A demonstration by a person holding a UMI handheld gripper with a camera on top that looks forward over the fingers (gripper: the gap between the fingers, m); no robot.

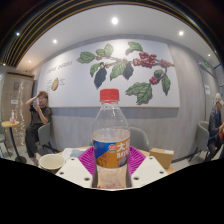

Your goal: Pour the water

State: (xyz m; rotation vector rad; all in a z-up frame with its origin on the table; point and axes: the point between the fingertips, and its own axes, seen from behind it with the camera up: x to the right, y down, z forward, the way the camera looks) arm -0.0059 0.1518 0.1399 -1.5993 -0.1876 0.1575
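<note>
Holding: the bottle stands upright at lower centre of the frame, between the two pads of the claw, whose magenta faces show at either side of its label.
Claw state: clenched on the bottle, as far as the pads pressed against its sides show; no gap is visible on either side.
Bottle: clear plastic, red cap in place, orange and blue label round the middle; the liquid level is hard to read.
Cup: a pale paper cup sits at lower left of the frame, beside the bottle and apart from it, upright with its mouth open.
Surface: a white surface carries the cup and shows in lower centre, to both sides of the claw.
Box: a small brown box lies at lower right, just beyond the right pad.
Progress: early, by my judgement; the bottle is grasped but not tilted, and the cap looks to be on.
Left to do: uncapping, bringing the bottle over the cup, tipping it; none of that is done yet.
Room: a wall mural of leaves and berries fills upper centre; a seated person is at mid left.
</note>
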